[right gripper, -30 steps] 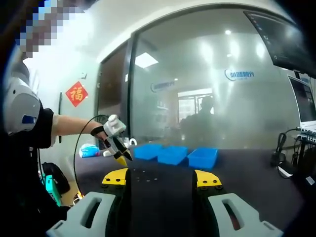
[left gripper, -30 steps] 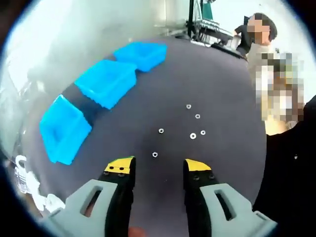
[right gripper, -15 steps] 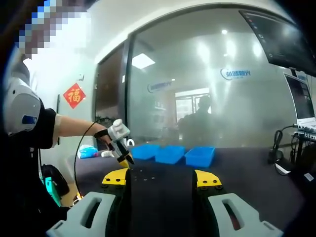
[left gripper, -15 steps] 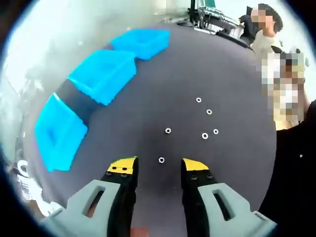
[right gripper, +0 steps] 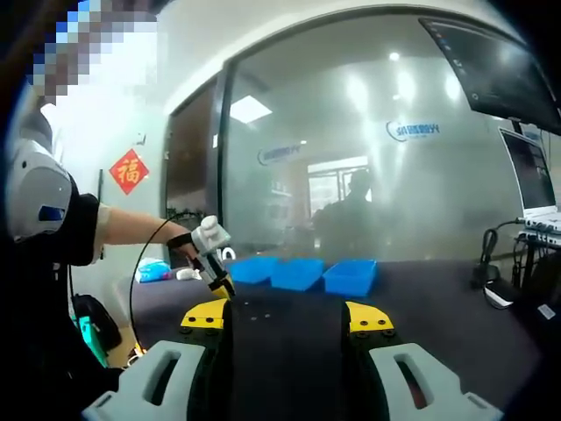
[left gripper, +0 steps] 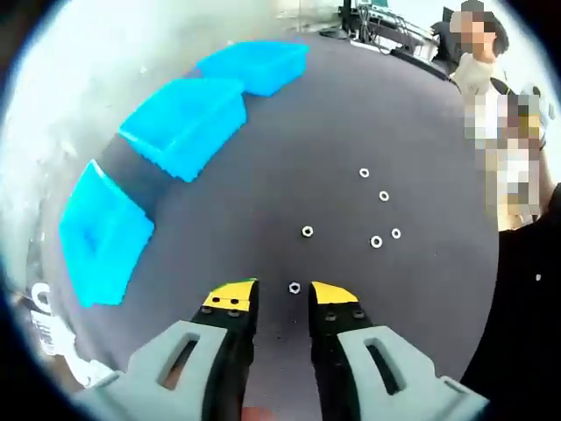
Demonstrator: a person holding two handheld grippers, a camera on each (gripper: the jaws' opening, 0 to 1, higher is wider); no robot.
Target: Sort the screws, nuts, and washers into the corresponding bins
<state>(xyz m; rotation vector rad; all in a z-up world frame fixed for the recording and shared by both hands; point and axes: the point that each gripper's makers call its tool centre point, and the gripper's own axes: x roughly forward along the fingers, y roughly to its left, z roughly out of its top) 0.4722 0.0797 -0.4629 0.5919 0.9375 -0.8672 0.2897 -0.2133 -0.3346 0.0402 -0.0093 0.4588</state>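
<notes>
The left tool [left gripper: 283, 295] is low over the dark surface [left gripper: 421, 123], its jaws partly open and empty, with a small nut [left gripper: 294, 287] lying between the tips, not yet gripped. Five more loose pieces [left gripper: 377, 241] lie scattered just beyond it. The three blue bins [left gripper: 186, 123] stand in a row well apart from them, and nothing can be made out inside them, so the sorting looks barely begun. The right tool [right gripper: 285, 316] waits near the surface edge, jaws wide apart, holding nothing

Bright blue bins [left gripper: 180, 123], dark grey table [left gripper: 351, 114], yellow-tipped fingers [left gripper: 230, 296].
</notes>
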